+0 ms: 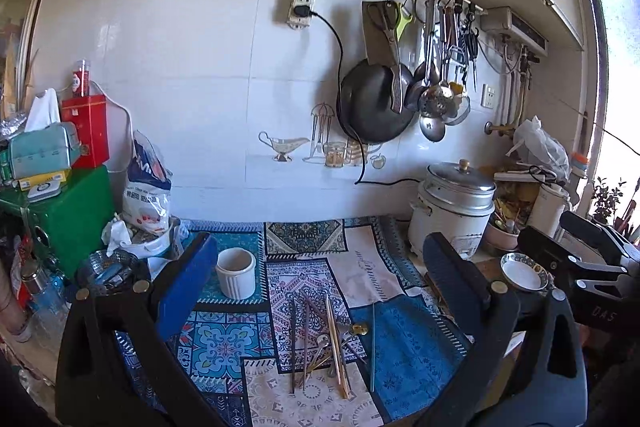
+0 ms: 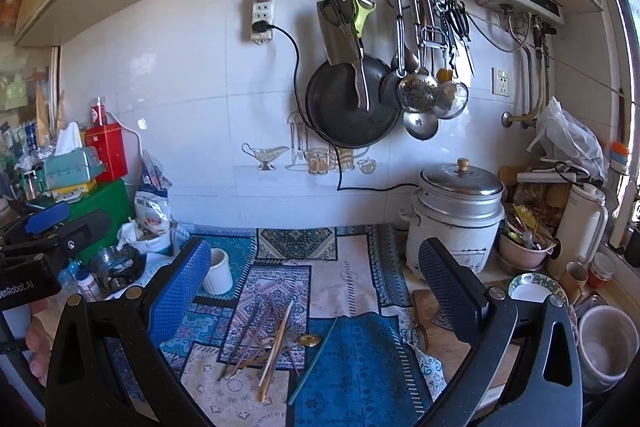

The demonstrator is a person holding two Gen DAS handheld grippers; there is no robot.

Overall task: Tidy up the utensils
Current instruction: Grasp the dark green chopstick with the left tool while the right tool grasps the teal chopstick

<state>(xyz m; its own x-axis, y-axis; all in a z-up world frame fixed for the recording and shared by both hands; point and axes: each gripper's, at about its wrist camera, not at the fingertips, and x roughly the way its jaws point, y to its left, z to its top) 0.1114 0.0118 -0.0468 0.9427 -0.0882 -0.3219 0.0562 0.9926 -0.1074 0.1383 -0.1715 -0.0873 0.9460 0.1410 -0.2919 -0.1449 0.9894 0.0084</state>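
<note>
1. On the patterned cloth (image 1: 408, 359) that covers the counter, a loose pile of chopsticks (image 1: 320, 339) lies crossed over a gold-tipped spoon (image 1: 358, 329); in the left wrist view the pile sits at about 6 o'clock, between the two fingers.
2. One teal chopstick (image 1: 372, 347) lies apart from the pile, just to its 3 o'clock side.
3. A white ribbed holder (image 1: 236, 273) stands upright on the cloth, at about 10 o'clock from the pile and well apart from it.
4. The left gripper (image 1: 316, 291) hangs above the cloth with its fingers spread wide, nothing between them.
5. The right gripper (image 2: 316, 295) is likewise wide apart and empty, over the same pile, which shows at 6 o'clock in its view.
6. Each gripper shows in the other's camera: the right at the 3 o'clock edge of the left view, the left at the 9 o'clock edge of the right view.
7. A rice cooker (image 1: 454, 211) with a metal lid stands at 2 o'clock from the pile, against the tiled wall.
8. A small patterned dish (image 1: 522, 271) sits at 3 o'clock, beyond the cloth's edge.
9. A dark pan (image 1: 374, 103) and ladles hang on the wall at 12 o'clock.
</note>
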